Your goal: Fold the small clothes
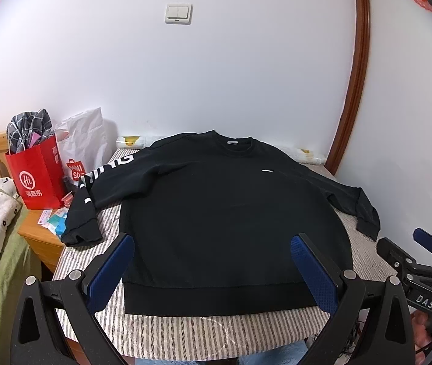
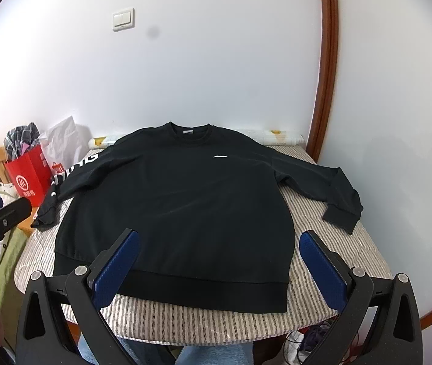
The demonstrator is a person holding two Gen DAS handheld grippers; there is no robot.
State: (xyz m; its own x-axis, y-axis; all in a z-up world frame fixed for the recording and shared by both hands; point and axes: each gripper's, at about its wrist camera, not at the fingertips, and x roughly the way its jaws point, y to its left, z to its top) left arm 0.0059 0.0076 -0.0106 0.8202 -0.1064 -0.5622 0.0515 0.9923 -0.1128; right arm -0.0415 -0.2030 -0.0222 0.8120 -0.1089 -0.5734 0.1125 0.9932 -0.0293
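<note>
table [image 1: 167, 331] with striped cover against white wall. black sweatshirt [image 1: 216, 213] flat on it, sleeves spread, collar far. red bag [image 1: 37, 179], white bag [image 1: 83, 140] off left edge. left gripper [image 1: 212, 269], right gripper [image 2: 220, 269] both spread wide, empty, above hem.

A plain white wall [image 1: 185, 76] carries a double light switch [image 1: 178, 14]. A brown wooden door frame [image 1: 357, 70] curves at right; a wooden nightstand [image 1: 40, 238] stands left.
</note>
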